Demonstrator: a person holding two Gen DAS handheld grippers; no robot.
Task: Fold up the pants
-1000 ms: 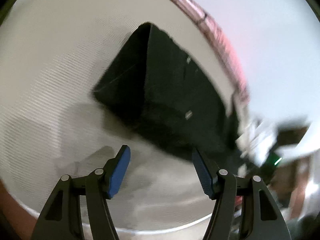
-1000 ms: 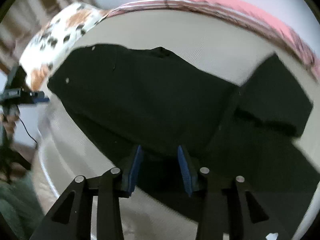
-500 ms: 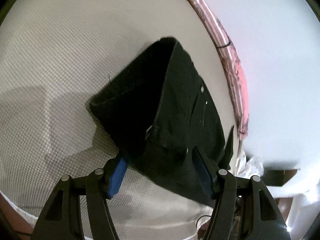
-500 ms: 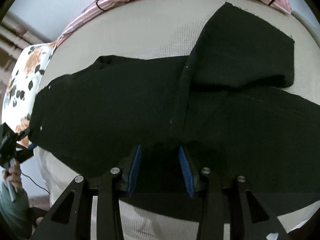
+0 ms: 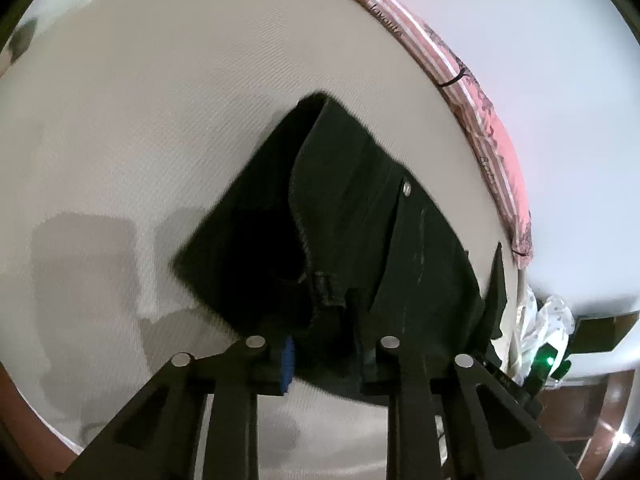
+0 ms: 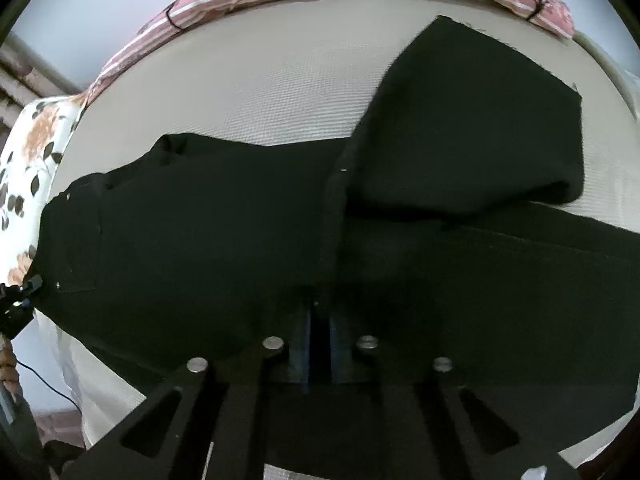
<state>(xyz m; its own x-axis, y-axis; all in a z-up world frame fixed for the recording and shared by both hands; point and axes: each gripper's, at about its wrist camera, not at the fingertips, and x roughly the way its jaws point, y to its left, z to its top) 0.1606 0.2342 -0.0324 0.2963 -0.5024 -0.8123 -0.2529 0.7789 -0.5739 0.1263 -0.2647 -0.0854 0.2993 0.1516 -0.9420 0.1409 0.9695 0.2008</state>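
Mattress (image 6: 280,92): bare white top, pants (image 6: 240,232) spread on it, long axis running left-right in right wrist view, waist end left, one leg doubled back (upper right). Both claws, spread a second ago: left gripper (image 5: 324,344) closing on waistband; right gripper (image 6: 318,336) now pinching near edge. Fold lift likely next.

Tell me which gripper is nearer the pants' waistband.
Left. The left gripper is closing on the pants right at the waistband; the right gripper pinches them farther along, near the crotch.
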